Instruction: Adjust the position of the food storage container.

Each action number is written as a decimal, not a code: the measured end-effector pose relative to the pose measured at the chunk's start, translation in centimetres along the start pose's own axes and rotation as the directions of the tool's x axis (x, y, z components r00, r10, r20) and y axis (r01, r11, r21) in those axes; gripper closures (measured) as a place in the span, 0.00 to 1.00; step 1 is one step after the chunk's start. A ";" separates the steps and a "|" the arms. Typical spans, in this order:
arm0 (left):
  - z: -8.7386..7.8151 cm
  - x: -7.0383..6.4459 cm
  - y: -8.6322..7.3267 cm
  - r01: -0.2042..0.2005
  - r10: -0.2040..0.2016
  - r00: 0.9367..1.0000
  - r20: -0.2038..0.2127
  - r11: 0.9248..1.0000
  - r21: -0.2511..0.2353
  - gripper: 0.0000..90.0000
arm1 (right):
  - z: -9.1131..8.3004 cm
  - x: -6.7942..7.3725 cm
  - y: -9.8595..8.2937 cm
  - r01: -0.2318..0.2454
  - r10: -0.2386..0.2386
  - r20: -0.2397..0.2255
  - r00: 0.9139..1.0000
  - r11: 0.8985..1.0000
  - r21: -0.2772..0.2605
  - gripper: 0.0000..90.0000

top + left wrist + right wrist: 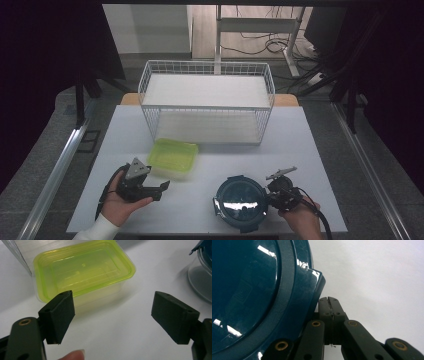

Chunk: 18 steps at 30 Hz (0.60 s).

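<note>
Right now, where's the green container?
In the high view the green container sits left of table centre, just in front of the wire basket, beyond the open left gripper; the round dark-lidded container lies to its right.

front: wire basket [207, 102] blocks | centre: green container [173, 157] | between grippers: open table [190, 200]

A pale grey counter [125, 150] carries three things. At the back stands a white wire basket rack [207, 102], its front edge set well in from the near side. Just in front of it, toward the left, sits a yellow-green plastic container [172, 157]. Near the front edge, right of centre, rests a round container with a dark blue lid [240, 202].
</note>
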<state>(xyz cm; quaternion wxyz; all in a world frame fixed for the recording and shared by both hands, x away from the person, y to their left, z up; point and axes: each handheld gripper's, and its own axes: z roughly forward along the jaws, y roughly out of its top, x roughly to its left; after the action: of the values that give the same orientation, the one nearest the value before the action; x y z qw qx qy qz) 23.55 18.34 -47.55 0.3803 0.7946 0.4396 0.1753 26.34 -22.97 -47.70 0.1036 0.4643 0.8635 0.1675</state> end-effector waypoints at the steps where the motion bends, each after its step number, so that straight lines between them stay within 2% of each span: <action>1: 0.0 0.0 0.0 -0.004 0.004 1.000 0.000 1.000 0.001 0.21 | 0.0 0.2 0.1 0.004 -0.004 -0.002 1.000 1.000 0.002 0.99; 10: 0.0 0.0 0.0 0.002 -0.002 1.000 -0.006 1.000 0.004 0.21 | 0.5 2.5 1.1 0.057 -0.057 0.001 0.998 0.998 0.005 0.99; 15: 0.0 0.0 0.0 0.009 -0.009 1.000 -0.010 1.000 0.003 0.21 | 0.6 2.7 1.1 0.064 -0.064 -0.014 0.998 0.998 0.000 0.99; 18: 0.1 0.2 -0.1 0.012 -0.011 1.000 -0.011 1.000 0.003 0.21 | 0.7 2.3 1.1 0.051 -0.051 -0.043 0.998 0.999 -0.007 0.99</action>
<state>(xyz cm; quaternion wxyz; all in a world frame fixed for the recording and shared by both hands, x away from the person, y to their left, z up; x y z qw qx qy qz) 23.68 18.52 -47.64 0.3774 0.7917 0.4466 0.1767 26.11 -20.32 -48.02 0.0905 0.4379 0.8767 0.1776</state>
